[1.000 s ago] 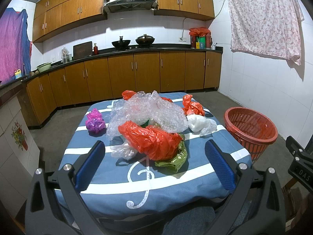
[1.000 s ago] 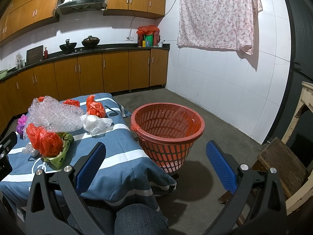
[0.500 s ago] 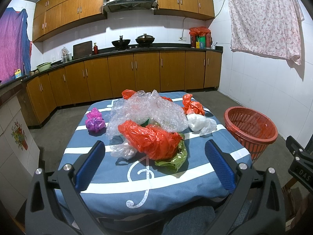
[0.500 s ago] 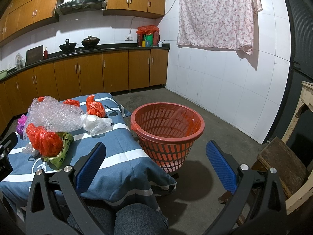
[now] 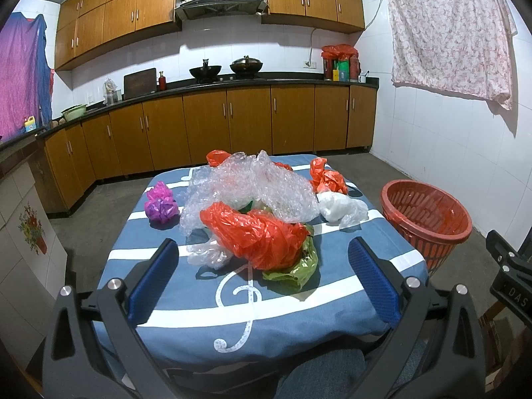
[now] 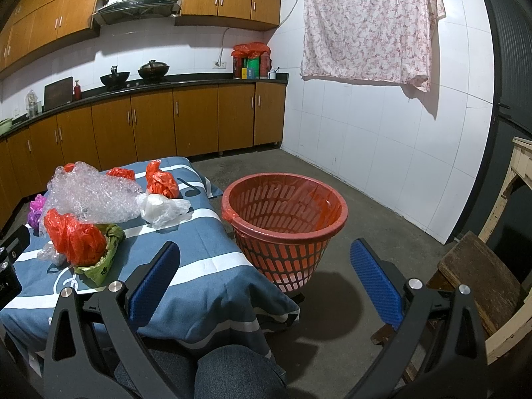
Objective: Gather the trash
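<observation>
Kitchen cabinets point(image 5: 206, 126) line the far wall behind a low table draped in a blue striped cloth point(image 5: 266, 302). On it lies the trash: a large red plastic bag point(image 5: 256, 232) on top of a green bag point(image 5: 296, 266), with a heap of bubble wrap point(image 5: 252, 186) behind them, a white bag point(image 5: 342, 209) to the right, a smaller red bag point(image 5: 326, 176) beyond that, and a purple crumpled wad point(image 5: 161, 204) well apart on the left. Nothing has shifted over the past second; both grippers hang as they did.

The left gripper point(image 5: 266, 276) is spread wide and empty, aimed at the red bag from the near table edge. The right gripper point(image 6: 266, 272), likewise spread and empty, faces the red basket point(image 6: 286, 226) standing on the floor just beside the table. Only the right view shows the basket's interior, its red liner, and a wooden chair point(image 6: 478, 272); only the left shows the purple hanging cloth point(image 5: 20, 73).
</observation>
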A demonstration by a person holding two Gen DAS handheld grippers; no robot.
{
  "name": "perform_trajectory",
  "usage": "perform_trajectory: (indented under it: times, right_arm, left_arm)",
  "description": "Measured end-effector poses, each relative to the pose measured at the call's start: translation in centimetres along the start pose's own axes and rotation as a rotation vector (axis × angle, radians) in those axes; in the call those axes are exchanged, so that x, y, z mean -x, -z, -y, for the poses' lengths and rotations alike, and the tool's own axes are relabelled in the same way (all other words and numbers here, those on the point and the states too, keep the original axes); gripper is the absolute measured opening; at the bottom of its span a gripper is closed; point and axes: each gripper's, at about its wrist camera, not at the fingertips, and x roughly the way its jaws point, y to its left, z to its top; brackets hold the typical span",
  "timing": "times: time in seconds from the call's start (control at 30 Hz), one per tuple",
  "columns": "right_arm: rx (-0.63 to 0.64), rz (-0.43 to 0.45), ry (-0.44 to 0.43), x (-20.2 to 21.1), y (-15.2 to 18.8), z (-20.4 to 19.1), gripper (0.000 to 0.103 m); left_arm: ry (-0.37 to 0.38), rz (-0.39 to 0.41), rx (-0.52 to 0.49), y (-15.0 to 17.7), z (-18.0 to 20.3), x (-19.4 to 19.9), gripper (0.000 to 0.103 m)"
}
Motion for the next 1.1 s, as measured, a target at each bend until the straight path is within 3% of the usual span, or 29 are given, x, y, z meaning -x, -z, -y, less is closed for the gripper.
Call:
perform_trajectory:
  times: [0.57, 0.9, 1.1]
  right_arm:
    - [0.0, -0.005, -0.01, -0.9, 0.1, -0.4, 0.101]
    - [-0.011, -0.029, -0.103, -4.0, -0.3, -2.5, 0.101]
    - [-0.021, -0.074, -0.159, -7.5, -1.7, -4.5, 0.101]
  left_arm:
    - [-0.013, -0.016, 0.019, 0.5, -0.7, -0.6, 0.099]
    - [-0.128, -0.069, 0.118, 1.6, -6.8, -3.4, 0.099]
    - [-0.222, -0.072, 0.182, 0.4, -12.0, -6.5, 0.099]
